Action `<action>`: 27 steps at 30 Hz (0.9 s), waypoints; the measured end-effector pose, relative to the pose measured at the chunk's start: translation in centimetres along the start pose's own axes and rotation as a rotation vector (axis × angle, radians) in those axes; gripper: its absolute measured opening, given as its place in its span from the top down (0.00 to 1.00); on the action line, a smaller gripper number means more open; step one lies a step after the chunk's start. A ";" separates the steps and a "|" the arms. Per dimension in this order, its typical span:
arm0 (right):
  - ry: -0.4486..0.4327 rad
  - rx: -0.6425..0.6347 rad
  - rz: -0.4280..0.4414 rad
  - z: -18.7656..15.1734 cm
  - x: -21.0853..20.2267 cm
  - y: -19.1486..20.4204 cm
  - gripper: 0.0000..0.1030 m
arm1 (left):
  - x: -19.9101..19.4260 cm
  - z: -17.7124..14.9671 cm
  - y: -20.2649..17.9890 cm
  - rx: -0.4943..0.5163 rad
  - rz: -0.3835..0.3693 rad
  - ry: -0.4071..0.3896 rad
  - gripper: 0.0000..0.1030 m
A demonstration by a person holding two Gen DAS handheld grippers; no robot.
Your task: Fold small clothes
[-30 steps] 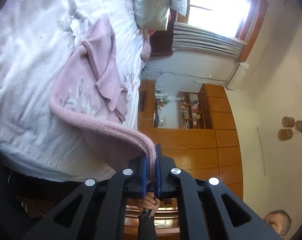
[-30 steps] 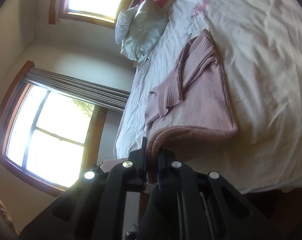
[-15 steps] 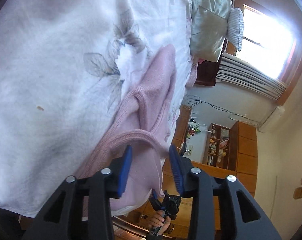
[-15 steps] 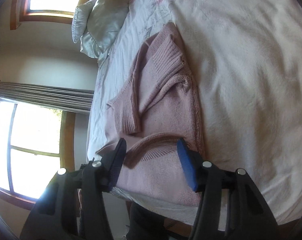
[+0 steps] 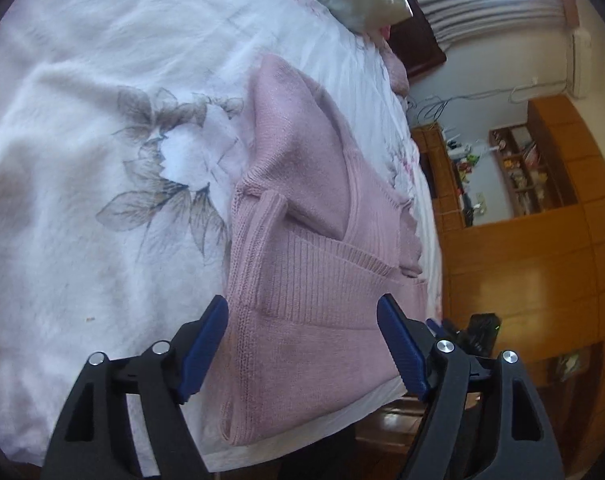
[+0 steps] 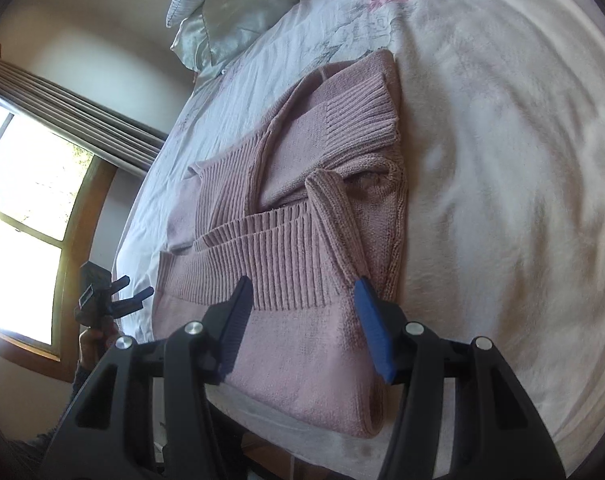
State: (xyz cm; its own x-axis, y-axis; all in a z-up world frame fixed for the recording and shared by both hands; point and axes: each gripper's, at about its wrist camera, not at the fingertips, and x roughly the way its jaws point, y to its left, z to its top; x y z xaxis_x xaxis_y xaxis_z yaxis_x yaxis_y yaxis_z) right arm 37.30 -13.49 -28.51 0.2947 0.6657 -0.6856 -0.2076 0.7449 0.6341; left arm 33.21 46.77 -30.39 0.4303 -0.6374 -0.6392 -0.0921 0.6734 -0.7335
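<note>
Both our grippers, left and right, have released the pink sweater; jaws gape empty. Soft, floppy knit: we'd pinch its ribbed hem, lower centre of frame.

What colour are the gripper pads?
Blue, on black frames. The left gripper shows it best, in the left wrist view.

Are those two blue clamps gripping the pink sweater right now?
No. The left gripper and right gripper are both open above the folded pink sweater; nothing is held.
</note>
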 end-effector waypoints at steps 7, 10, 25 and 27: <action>0.025 -0.016 -0.018 1.1 1.6 -0.2 0.48 | 2.7 1.6 -1.0 0.084 0.142 0.058 0.30; 0.031 -0.025 -0.022 1.2 1.9 -0.3 0.48 | 2.8 1.6 -1.6 0.122 0.164 0.053 0.68; 0.023 -0.173 -0.138 0.9 2.9 2.4 0.93 | -0.3 -1.7 -3.9 0.287 0.254 -0.126 0.93; -0.010 -0.177 -0.130 0.6 1.9 2.9 0.93 | -1.1 -2.1 -4.4 0.300 0.236 -0.152 0.93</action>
State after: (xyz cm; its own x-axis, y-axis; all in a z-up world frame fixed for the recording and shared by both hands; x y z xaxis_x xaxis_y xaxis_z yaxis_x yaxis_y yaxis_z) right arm 37.80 -10.09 -27.81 0.3384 0.5634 -0.7537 -0.3278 0.8214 0.4668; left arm 31.28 43.72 -26.99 0.5587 -0.4050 -0.7237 0.0521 0.8881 -0.4568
